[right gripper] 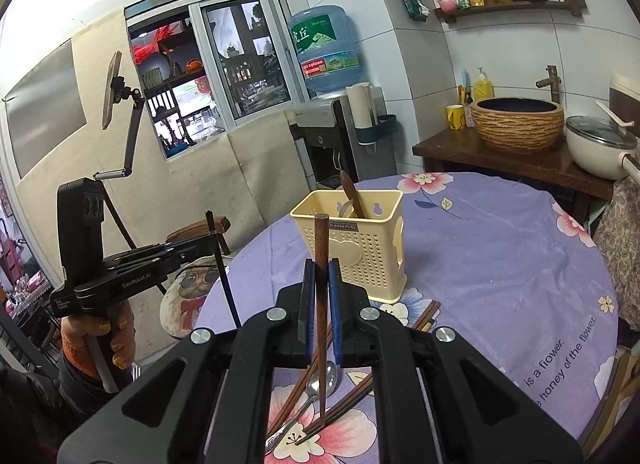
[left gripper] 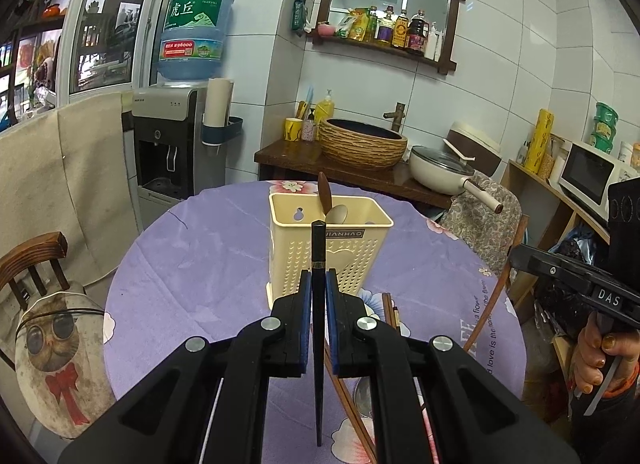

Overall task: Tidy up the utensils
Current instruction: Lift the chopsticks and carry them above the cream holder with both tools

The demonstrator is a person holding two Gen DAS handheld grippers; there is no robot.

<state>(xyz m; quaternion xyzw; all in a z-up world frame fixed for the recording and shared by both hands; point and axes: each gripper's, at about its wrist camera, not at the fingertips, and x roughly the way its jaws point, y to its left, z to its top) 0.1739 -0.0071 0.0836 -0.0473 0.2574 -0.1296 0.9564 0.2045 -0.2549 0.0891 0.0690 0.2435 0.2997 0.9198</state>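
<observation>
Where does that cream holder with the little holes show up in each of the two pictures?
Left wrist view: the cream holder stands at centre, just beyond the left tongs, which grip a black chopstick.
Right wrist view: the holder stands at centre, slightly right, beyond the right tongs.
Shared landmark: the blue water bottle.

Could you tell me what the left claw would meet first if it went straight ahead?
Probably the cream perforated plastic utensil holder: it stands directly ahead of the left claw, beyond the black chopstick it grips, though depth is unclear.
</observation>
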